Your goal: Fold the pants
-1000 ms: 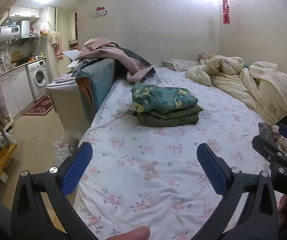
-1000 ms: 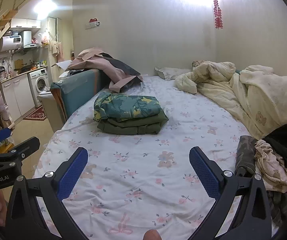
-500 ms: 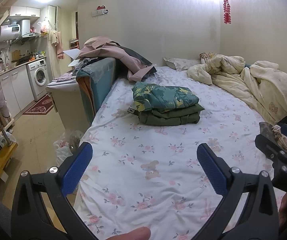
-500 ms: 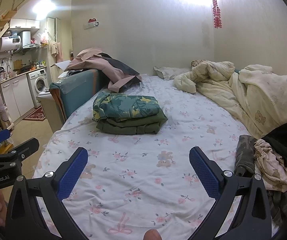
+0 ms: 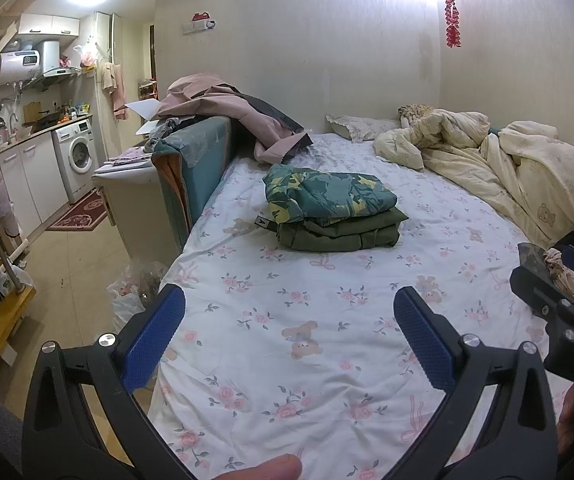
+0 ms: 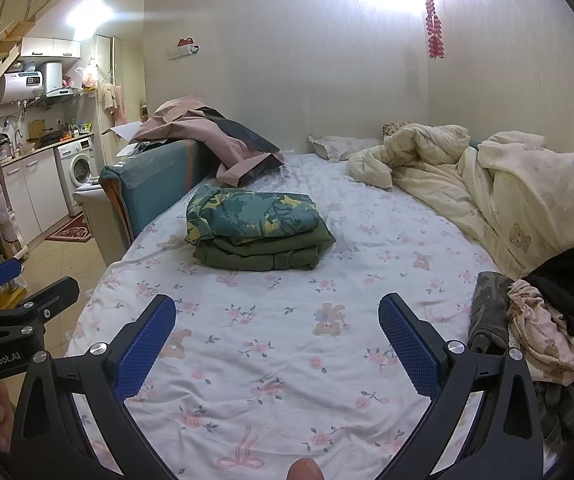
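In the left wrist view, the left gripper (image 5: 289,320) hangs wide open and empty over the flower-printed white bed sheet (image 5: 287,352); a stack of folded green and camouflage pants (image 5: 329,208) lies well beyond it. In the right wrist view, the right gripper (image 6: 277,328) is equally spread and holds nothing; the heap of unfolded clothes (image 6: 535,320) sits just to its right at the bed's edge; the likely next step is picking one pair there, best seized by the waistband and spread flat on the bare sheet.
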Available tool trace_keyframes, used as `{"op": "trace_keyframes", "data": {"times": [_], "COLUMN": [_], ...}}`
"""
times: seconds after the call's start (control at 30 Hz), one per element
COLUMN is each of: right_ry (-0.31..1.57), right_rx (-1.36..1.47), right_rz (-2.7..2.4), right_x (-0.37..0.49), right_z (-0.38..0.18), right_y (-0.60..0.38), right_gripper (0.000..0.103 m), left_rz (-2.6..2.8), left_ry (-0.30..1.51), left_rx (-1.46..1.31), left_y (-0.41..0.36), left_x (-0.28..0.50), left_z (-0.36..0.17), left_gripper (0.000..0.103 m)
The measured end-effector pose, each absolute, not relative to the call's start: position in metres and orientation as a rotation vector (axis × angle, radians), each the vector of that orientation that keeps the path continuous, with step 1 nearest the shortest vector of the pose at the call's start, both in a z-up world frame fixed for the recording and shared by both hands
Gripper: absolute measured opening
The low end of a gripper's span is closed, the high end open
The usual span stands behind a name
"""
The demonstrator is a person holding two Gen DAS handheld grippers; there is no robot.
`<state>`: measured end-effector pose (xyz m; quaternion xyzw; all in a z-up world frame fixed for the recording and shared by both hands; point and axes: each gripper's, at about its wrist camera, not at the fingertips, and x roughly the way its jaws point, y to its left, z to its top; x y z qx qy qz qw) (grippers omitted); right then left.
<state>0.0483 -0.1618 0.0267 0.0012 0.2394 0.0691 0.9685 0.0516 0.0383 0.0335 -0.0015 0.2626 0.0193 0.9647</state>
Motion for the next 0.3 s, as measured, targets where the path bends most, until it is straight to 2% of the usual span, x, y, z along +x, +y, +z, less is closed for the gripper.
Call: {"op": "trace_keyframes", "data": {"times": [0.3], "right_ry": [0.484], "right_rx": [-0.002], "right_rz": [0.135], "right_x": [0.0462], "right_z": [0.0295], "right_y": [-0.1615], "right_gripper": [0.103], "left_rz": [0.037], "left_ry": [0.536], "left_rx": [-0.004], "left_y": [0.0398], "left_x": [0.0508], "left_z": [0.0314], "left_gripper": [0.103]}}
